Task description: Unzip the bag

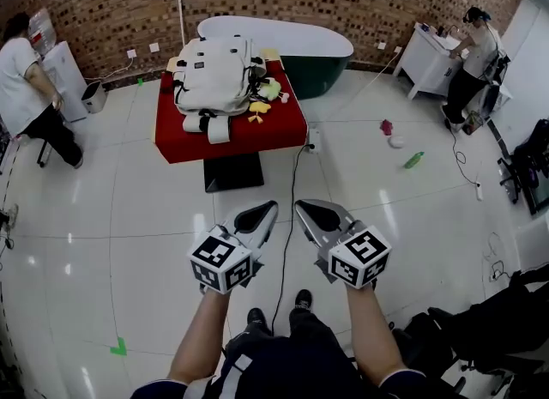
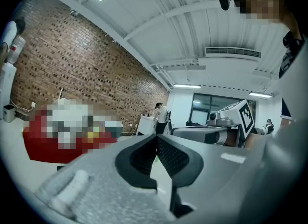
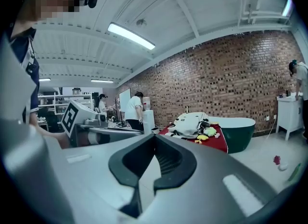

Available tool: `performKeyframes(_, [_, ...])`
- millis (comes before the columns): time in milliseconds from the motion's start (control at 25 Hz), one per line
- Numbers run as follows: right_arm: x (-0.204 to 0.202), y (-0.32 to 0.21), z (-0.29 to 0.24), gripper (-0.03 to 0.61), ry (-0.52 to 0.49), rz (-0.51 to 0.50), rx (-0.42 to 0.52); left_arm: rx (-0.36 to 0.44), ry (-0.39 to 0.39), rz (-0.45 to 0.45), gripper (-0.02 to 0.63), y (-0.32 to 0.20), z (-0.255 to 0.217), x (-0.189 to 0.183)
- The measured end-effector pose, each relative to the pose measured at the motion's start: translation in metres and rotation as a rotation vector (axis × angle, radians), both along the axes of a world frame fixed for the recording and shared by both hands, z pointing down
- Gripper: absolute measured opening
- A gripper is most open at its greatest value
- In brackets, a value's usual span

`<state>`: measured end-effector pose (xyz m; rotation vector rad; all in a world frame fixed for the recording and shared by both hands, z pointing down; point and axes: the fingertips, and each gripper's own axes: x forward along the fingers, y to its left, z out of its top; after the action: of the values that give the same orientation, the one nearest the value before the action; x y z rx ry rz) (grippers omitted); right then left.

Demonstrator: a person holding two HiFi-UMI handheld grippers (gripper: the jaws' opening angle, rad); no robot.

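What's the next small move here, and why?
Probably a step forward toward the red table. The white backpack lies on it, well beyond reach from where the person stands. The left tongs and right tongs are both shut and empty, so they would likely need to get close to the bag before opening for any grasp.

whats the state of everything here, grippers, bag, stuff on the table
left gripper: fingers shut, empty, in the air far from the table
right gripper: fingers shut, empty, beside the left one
white backpack: lying on the red table, untouched; zip too far to read
small toys: loose on the table beside the backpack
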<state>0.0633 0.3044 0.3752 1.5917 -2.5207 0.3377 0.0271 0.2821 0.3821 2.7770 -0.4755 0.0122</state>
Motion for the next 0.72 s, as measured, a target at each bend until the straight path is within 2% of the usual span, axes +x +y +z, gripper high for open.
performKeyframes(320, [0.055,-0.082,0.021,0.006,-0.033,-0.045,0.010,0.000,-0.061,-0.047,0.003,-0.077,0.025,0.052])
performKeyframes(720, [0.120,-0.195,0.036,0.006,-0.075,-0.215,0.000,-0.001,-0.203,-0.236,0.003,-0.179,0.033,0.103])
